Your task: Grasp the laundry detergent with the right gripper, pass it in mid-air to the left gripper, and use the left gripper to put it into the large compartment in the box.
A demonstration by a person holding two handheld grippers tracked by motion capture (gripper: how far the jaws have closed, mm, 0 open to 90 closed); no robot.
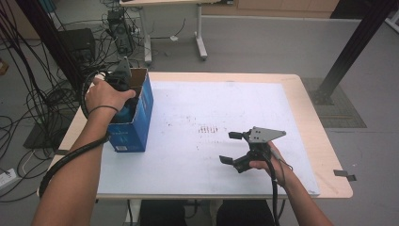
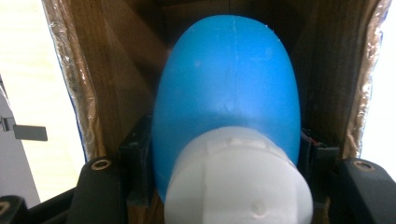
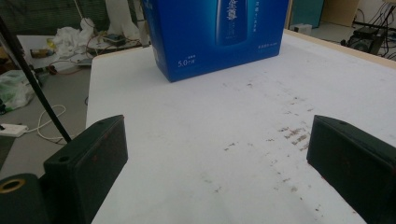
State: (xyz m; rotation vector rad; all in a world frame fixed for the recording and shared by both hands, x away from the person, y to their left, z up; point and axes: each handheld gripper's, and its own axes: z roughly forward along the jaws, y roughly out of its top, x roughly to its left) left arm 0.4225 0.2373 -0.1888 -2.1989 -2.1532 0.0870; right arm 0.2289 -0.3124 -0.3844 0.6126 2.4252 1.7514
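Left gripper view, nearest first: my left gripper (image 2: 229,186) is lowered into the open top of the blue box (image 2: 116,84), its fingers (image 2: 135,163) clamped on either side of a blue bottle (image 2: 229,88) with a white cap (image 2: 238,182). The bottle sits between the box's brown cardboard inner walls, cap toward the camera, its rounded body pointing deeper inside.

In the high view, my left hand (image 1: 107,95) sits over the box (image 1: 134,120) at the left side of the table (image 1: 310,117), which is covered by a white sheet marked with small dark specks. My right gripper (image 1: 236,148) waits well apart, low over the sheet near the front edge, its fingers (image 1: 227,160) spread wide with nothing between them.

Farther off in the right gripper view, the box (image 3: 215,32) stands upright at the far end of the sheet.

My judgement: the step is moving the bottle along the box's narrow interior. Done well, that means keeping the grip firm, travelling straight along the walls without tilting, and steadying the box with the free gripper should it shift.
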